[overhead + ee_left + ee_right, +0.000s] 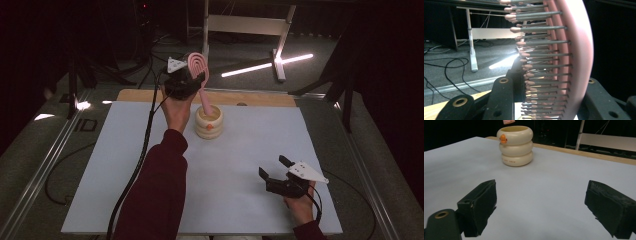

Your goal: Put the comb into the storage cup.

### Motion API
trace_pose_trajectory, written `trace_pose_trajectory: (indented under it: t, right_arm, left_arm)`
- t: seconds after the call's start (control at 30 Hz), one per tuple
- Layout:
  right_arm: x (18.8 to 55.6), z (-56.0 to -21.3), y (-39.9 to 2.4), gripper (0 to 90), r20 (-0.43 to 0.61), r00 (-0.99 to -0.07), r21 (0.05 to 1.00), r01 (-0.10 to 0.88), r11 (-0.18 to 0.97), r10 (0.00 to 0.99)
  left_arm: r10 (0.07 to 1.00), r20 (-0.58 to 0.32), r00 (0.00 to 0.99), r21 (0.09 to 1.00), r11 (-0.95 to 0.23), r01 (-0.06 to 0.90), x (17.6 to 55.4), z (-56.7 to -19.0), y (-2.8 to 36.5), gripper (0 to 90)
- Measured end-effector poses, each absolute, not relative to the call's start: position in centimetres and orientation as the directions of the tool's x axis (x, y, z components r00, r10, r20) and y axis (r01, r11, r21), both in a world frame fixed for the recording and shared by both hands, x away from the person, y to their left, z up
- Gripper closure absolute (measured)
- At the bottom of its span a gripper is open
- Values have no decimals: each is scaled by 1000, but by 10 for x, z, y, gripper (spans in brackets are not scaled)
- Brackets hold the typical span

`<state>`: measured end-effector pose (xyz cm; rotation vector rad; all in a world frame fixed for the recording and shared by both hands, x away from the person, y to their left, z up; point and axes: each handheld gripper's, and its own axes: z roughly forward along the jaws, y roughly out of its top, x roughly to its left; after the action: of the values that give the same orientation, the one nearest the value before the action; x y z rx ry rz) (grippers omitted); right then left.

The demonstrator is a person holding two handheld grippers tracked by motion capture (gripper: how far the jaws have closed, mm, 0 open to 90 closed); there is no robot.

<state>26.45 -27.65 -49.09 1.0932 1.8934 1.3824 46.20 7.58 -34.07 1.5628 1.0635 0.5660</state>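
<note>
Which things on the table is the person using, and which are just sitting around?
Being used:
- pink hairbrush, clamped in the left gripper
- cream ribbed cup, brush handle reaching into it

Just there:
- right gripper, open, holding nothing
- white table sheet

A hairbrush (198,70) stands in the holder (209,122) on the table (125,165).
</note>
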Motion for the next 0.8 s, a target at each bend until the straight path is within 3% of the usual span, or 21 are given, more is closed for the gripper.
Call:
trace_pose_trajectory:
  t: [0.8]
  right_arm:
    - [265, -492, -276, 106, 39, -521, 947, 292, 135, 852]
  left_arm:
    - [870, -159, 468, 946, -2, 325, 466, -350, 71, 641]
